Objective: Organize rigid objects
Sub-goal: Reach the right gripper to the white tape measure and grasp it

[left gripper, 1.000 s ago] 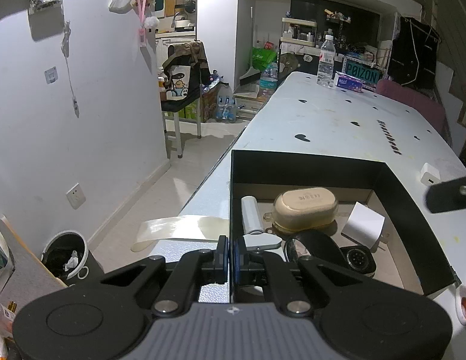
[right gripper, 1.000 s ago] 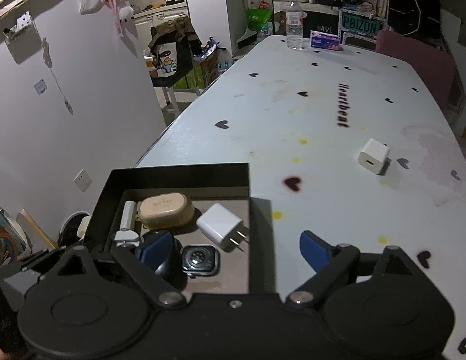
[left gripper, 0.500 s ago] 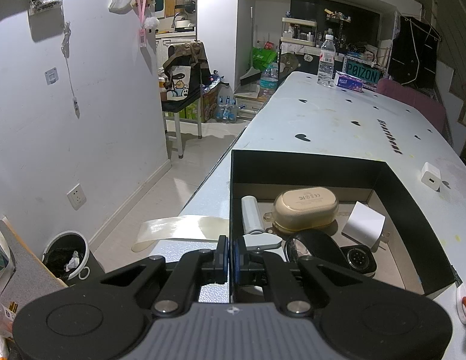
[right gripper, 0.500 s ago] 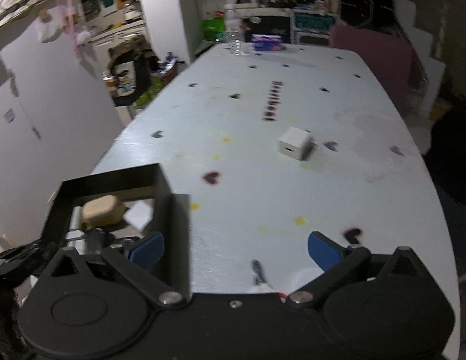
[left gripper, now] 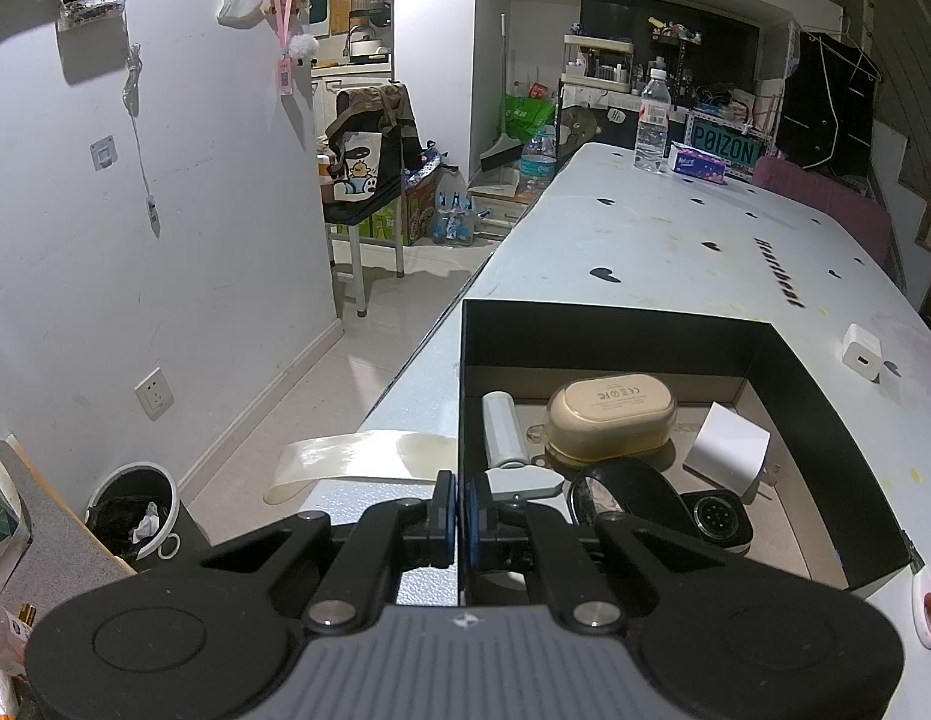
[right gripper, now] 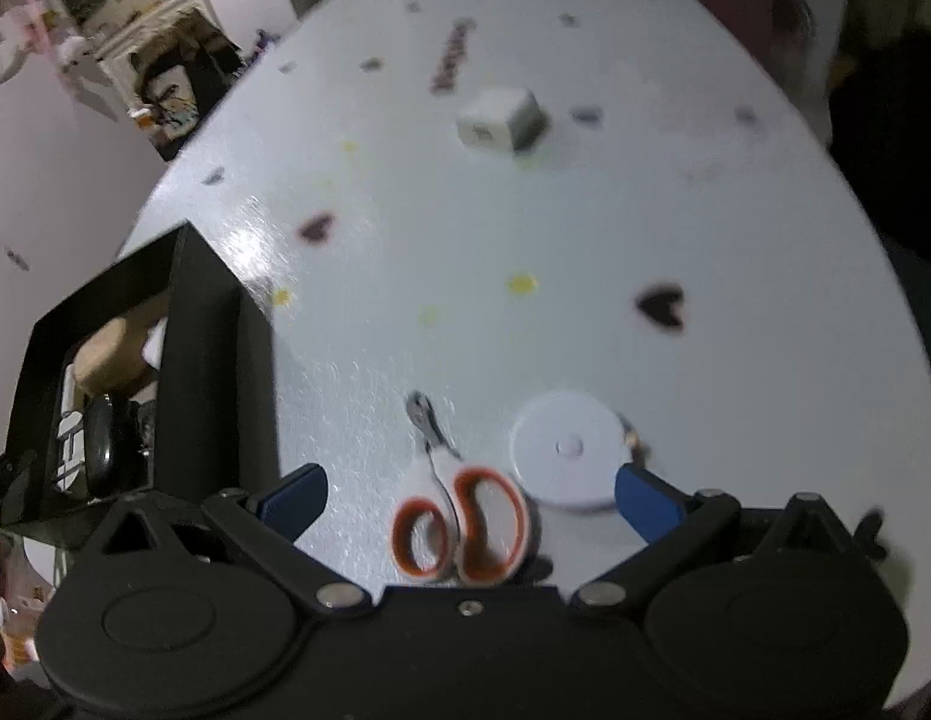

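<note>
Right gripper [right gripper: 468, 495] moved over scissors [right gripper: 459, 519]; box [left gripper: 825, 420] holds charger [left gripper: 729, 447].

A green sign [left gripper: 722, 151] at the far end of the table says "P0IZON" in white letters. The tan case [left gripper: 611, 417] in the black box [left gripper: 609, 330] has small marks on top that look like "CE" and "FC". The table top [left gripper: 645, 240] has a black word printed on it, but it is too small and bent to read.
</note>
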A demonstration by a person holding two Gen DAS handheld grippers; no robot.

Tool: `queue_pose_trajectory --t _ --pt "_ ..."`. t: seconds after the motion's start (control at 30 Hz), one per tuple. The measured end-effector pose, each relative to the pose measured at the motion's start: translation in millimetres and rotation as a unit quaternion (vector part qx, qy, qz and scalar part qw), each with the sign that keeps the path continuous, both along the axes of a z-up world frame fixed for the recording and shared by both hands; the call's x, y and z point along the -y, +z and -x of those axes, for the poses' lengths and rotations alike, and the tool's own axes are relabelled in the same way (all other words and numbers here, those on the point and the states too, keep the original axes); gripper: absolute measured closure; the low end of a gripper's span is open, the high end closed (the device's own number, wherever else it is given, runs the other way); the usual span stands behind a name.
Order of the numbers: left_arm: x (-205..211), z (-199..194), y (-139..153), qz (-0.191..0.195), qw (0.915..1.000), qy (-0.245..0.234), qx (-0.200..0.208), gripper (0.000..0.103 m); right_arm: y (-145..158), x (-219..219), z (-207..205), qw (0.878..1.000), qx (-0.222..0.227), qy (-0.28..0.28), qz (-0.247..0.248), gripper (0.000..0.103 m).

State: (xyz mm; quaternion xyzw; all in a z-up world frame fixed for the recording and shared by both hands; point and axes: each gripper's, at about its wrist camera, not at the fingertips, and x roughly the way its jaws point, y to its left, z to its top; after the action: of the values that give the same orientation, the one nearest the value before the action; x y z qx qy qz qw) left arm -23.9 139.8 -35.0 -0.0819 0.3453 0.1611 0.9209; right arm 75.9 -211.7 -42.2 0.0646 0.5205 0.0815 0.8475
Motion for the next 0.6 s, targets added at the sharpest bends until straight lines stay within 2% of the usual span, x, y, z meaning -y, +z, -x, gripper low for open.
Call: queue_pose_trajectory --t 0.13,0.2,0.23,0.33,0.43,0.57,0.6 --pt "0 0 0 0.0 1.0 0.0 0.0 0.099 -7 12 -8 0.999 0.002 -0.038 0.009 0.01" --pt "1 0 0 0.0 1.0 0.0 0.0 0.099 -14 20 -15 0.998 -0.011 -0.06 0.005 0.023" --pt "0 0 0 0.0 1.0 0.0 0.0 0.099 -18 23 -17 0.997 -0.017 -0.069 0.007 0.026" --pt "1 0 0 -0.001 1.0 0.0 0.0 0.099 -25 25 -22 0.997 -0.021 -0.066 0.024 0.028" --pt "1 0 0 -0.001 1.0 0.0 0.0 0.099 -25 18 -21 0.998 -0.007 -0.048 0.047 0.03" --pt "1 0 0 -0.002 1.0 0.0 0.0 0.099 -24 12 -22 0.996 0.01 -0.039 0.075 0.046" --pt "1 0 0 -0.001 1.0 0.0 0.0 0.099 -24 13 -21 0.996 0.01 -0.04 0.074 0.046"
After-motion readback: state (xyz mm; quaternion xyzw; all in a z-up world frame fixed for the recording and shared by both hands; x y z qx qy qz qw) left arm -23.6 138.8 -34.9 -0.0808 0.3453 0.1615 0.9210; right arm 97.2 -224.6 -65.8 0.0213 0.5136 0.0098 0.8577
